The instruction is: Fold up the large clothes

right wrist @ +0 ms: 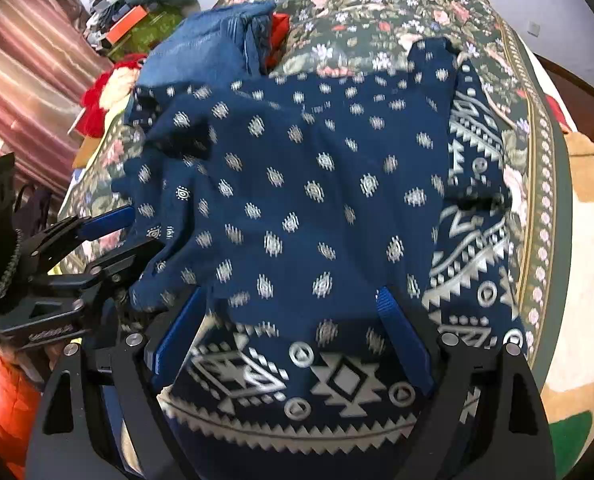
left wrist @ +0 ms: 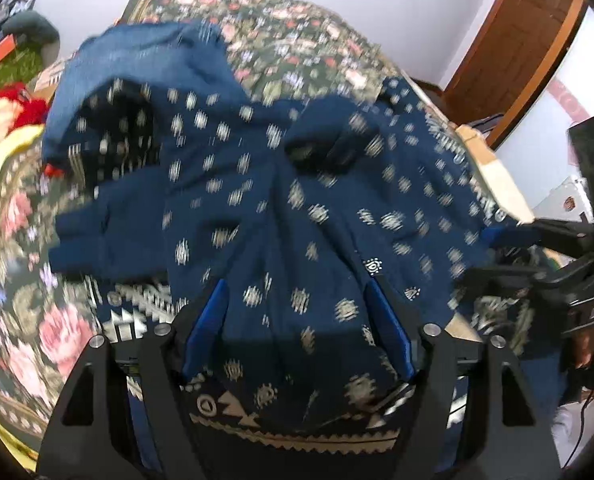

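Both claws, left [left wrist: 297,292] and right [right wrist: 293,300], spread over navy patterned garment [right wrist: 297,184].

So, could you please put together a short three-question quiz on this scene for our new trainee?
1. True or false: the blue patterned garment lies on a floral bedspread.
2. The right gripper has its jaws: A open, B shut on cloth, C out of view?
3. What colour is the sleeve of the person at the lower left of the right wrist view?

Key: 1 true; 2 A, as with the left gripper; 3 orange.
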`<state>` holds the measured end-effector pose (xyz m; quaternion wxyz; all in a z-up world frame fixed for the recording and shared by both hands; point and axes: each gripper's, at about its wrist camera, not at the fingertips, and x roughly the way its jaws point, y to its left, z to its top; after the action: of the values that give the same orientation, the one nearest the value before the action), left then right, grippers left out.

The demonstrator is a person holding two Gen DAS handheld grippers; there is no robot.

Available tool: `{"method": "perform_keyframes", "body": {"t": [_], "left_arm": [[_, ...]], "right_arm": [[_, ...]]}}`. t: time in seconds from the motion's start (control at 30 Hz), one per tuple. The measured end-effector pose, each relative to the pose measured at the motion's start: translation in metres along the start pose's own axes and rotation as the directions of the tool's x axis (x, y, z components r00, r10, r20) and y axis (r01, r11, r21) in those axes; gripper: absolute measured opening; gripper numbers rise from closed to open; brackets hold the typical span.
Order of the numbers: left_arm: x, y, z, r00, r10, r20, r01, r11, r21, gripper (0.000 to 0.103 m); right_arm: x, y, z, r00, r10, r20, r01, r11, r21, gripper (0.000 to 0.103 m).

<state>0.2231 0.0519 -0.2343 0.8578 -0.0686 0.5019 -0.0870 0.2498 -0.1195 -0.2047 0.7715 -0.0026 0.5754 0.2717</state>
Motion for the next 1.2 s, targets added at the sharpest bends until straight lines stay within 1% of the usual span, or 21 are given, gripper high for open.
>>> {"method": "perform_keyframes", "body": {"t": [0.1, 0.23, 0.3, 0.37, 0.4, 0.5, 0.6, 0.73, 0.8, 0.87, 0.93, 1.0, 1.1, 1.2], "left_arm": [[0.001, 0.010, -0.008, 1.000, -0.005, -0.007, 0.005, 1.000, -0.021, 0.083], [-0.013, 0.026, -0.009, 1.000, -0.014, -0.005, 0.014, 0.999, -0.042, 0.083], [-0.023, 0.037, -0.005, 1.000, -0.016, 0.020, 0.017, 0.998, -0.063, 0.084], [-0.036, 0.050, 0.001, 0.999, -0.004, 0.052, 0.009, 0.996, -0.094, 0.084], [-0.041, 0.058, 0.004, 0.997, 0.004, 0.071, 0.004, 0.994, -0.113, 0.084], [-0.055, 0.086, 0.015, 0.990, 0.069, 0.120, -0.048, 0.984, -0.174, 0.085], [-0.057, 0.114, 0.023, 0.985, 0.113, 0.131, -0.079, 0.967, -0.240, 0.085], [-0.041, 0.154, 0.033, 0.988, 0.115, 0.106, -0.075, 0.944, -0.321, 0.085], [-0.028, 0.171, 0.035, 0.992, 0.096, 0.086, -0.058, 0.928, -0.369, 0.085], [-0.016, 0.181, 0.039, 0.995, 0.069, 0.074, -0.035, 0.920, -0.390, 0.085], [-0.002, 0.189, 0.041, 0.997, 0.063, 0.055, -0.035, 0.913, -0.406, 0.085], [0.012, 0.195, 0.046, 0.997, 0.059, 0.043, -0.036, 0.911, -0.410, 0.085], [0.025, 0.197, 0.051, 0.997, 0.055, 0.045, -0.032, 0.915, -0.402, 0.085], [0.038, 0.197, 0.061, 0.996, 0.056, 0.064, -0.028, 0.928, -0.372, 0.085]], "right_arm": [[-0.007, 0.001, -0.004, 1.000, -0.007, 0.015, 0.008, 1.000, -0.025, 0.086], [-0.017, -0.001, -0.003, 1.000, 0.013, 0.023, -0.012, 1.000, -0.017, 0.086], [-0.024, -0.006, 0.001, 0.999, 0.016, 0.048, -0.016, 1.000, -0.005, 0.086], [-0.034, -0.013, 0.006, 0.996, -0.001, 0.085, 0.000, 1.000, 0.015, 0.086], [-0.037, -0.014, 0.008, 0.995, -0.002, 0.098, 0.000, 1.000, 0.023, 0.086], [-0.049, -0.028, 0.016, 0.989, -0.007, 0.149, -0.004, 0.997, 0.072, 0.086], [-0.058, -0.044, 0.024, 0.982, -0.026, 0.185, 0.002, 0.992, 0.124, 0.086], [-0.055, -0.064, 0.036, 0.979, -0.056, 0.196, 0.017, 0.981, 0.194, 0.086], [-0.051, -0.076, 0.041, 0.980, -0.064, 0.191, 0.019, 0.973, 0.229, 0.086], [-0.043, -0.089, 0.044, 0.982, -0.062, 0.178, 0.012, 0.962, 0.271, 0.086], [-0.039, -0.101, 0.048, 0.984, -0.055, 0.167, 0.004, 0.956, 0.292, 0.086], [-0.029, -0.110, 0.053, 0.988, -0.053, 0.148, 0.004, 0.950, 0.313, 0.086], [-0.017, -0.119, 0.060, 0.990, -0.040, 0.134, -0.005, 0.948, 0.319, 0.086], [-0.004, -0.128, 0.070, 0.992, -0.023, 0.126, -0.020, 0.943, 0.331, 0.086]]}}
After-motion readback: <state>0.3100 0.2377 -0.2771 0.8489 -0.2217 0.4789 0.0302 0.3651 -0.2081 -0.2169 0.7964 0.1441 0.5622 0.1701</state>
